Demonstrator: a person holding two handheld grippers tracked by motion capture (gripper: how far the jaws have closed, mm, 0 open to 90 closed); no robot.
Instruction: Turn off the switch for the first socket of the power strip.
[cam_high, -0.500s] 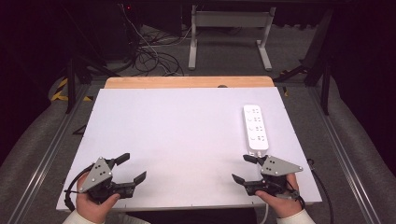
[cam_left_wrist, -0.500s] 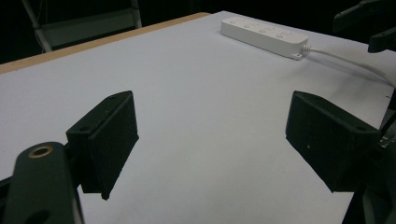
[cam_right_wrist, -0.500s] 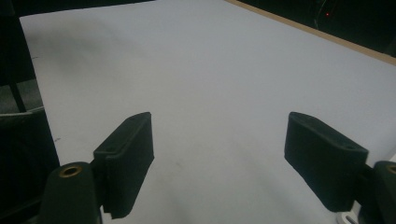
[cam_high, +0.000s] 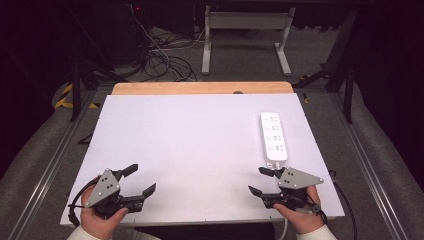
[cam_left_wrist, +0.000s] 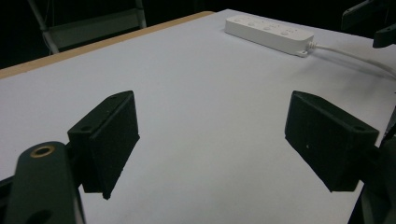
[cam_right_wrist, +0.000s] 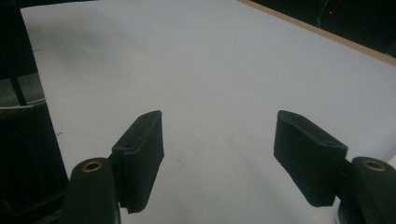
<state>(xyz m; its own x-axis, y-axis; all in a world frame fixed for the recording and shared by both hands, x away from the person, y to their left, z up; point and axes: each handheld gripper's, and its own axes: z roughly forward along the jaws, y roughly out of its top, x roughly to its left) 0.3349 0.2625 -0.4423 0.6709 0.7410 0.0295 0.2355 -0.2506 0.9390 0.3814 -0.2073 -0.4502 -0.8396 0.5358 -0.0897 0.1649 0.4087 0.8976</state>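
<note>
White power strip (cam_high: 274, 136) is seen lying flat on the white table top (cam_high: 190, 150), lengthwise toward the far edge, on the right part of the board. Four socket groups are counted on its upper face. In the left gripper view the same strip (cam_left_wrist: 268, 33) is seen at the far right, with a white cord (cam_left_wrist: 355, 57) running out of its near end across the board. In the high view the cord is hidden at the strip's near end by the right gripper.

Right gripper (cam_high: 261, 181) is held just nearer than the strip's near end, close to it; contact cannot be told. Its jaws are spread apart, with nothing between them, pointing leftward over the board. A grey three-cornered plate (cam_high: 298, 178) is carried on top, and a black cable is trailed behind the hand (cam_high: 300, 216). In the right gripper view the two black jaws are seen wide apart over bare white surface.

Left gripper (cam_high: 139, 180) is held well apart from the strip, at the near left corner of the board, in the person's left hand (cam_high: 100, 220). Jaws are likewise spread, empty, angled rightward.

A bare wooden edge (cam_high: 200, 88) is seen beyond the strip, along the far side of the table. Farther off from the strip, on the dark floor, tangled cables (cam_high: 160, 55) and a grey metal stand (cam_high: 245, 35) are noted.
</note>
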